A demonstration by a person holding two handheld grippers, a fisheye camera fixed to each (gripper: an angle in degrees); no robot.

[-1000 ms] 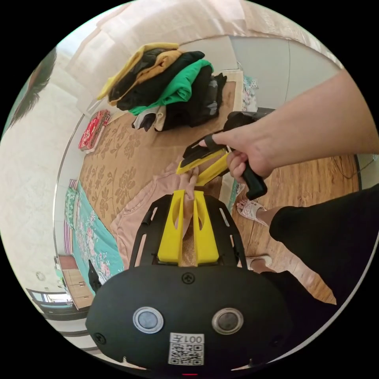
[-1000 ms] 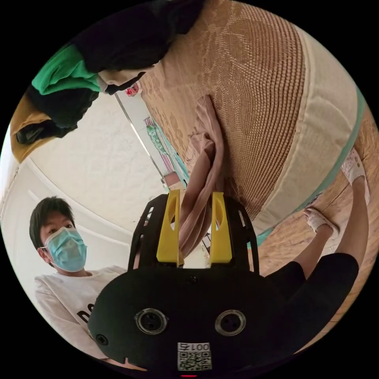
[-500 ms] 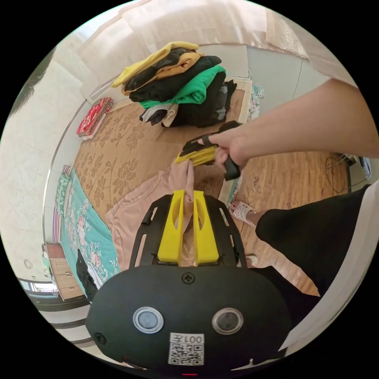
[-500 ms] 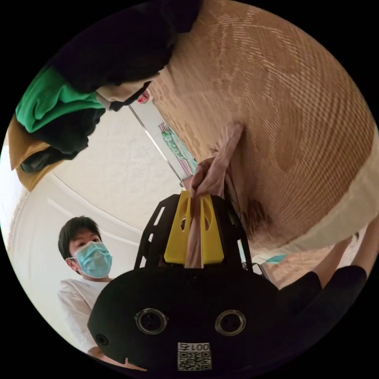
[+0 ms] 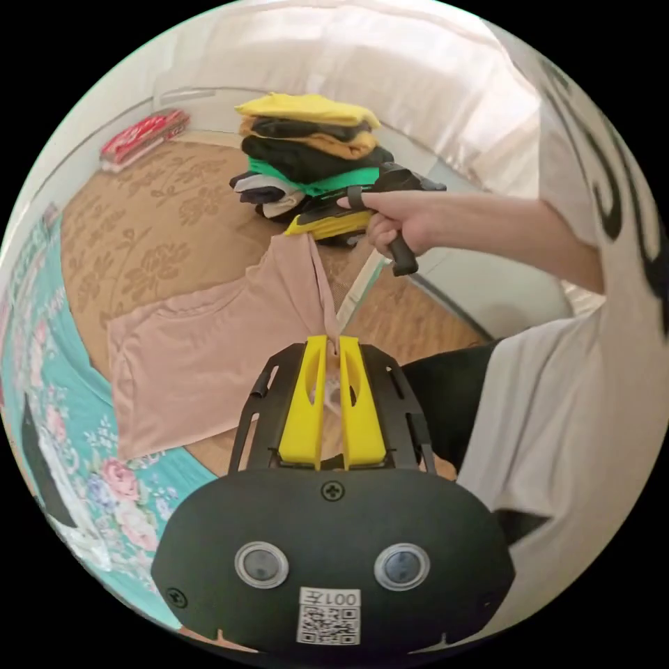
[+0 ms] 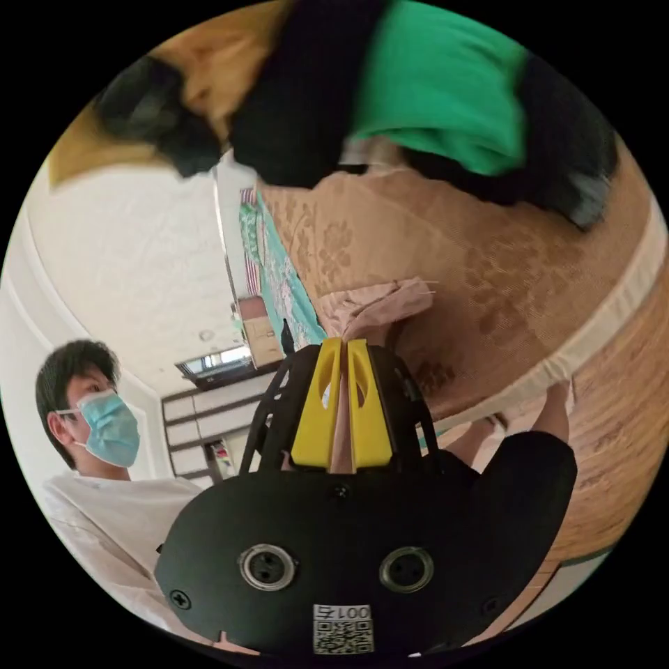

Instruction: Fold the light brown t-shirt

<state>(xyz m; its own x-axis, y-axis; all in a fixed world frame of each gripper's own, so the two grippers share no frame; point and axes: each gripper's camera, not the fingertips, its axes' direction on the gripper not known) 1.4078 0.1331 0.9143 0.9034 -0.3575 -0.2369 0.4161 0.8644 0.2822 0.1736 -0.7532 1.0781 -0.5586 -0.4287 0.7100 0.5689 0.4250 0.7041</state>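
The light brown t-shirt [image 5: 202,341] lies spread on a woven patterned mat [image 5: 139,230], with one edge pulled up taut between both grippers. My left gripper [image 5: 332,343] is shut on that edge close to the camera. Farther off, my right gripper [image 5: 296,228], held in a person's hand [image 5: 397,223], pinches the other end of the edge beside the clothes stack. In the right gripper view the right gripper [image 6: 341,346] is shut on a bunch of the t-shirt [image 6: 380,306] above the mat [image 6: 488,279].
A stack of folded clothes [image 5: 310,157] in yellow, black, green and white stands on the mat just behind the right gripper, and looms blurred in the right gripper view [image 6: 432,90]. A teal floral sheet [image 5: 83,474] borders the mat. The person [image 6: 90,432] stands beside the wooden floor [image 5: 397,313].
The right gripper closed on the t-shirt and carried its end away toward the clothes stack. The shirt's edge is now stretched straight between the grippers, and more of the shirt lies spread flat.
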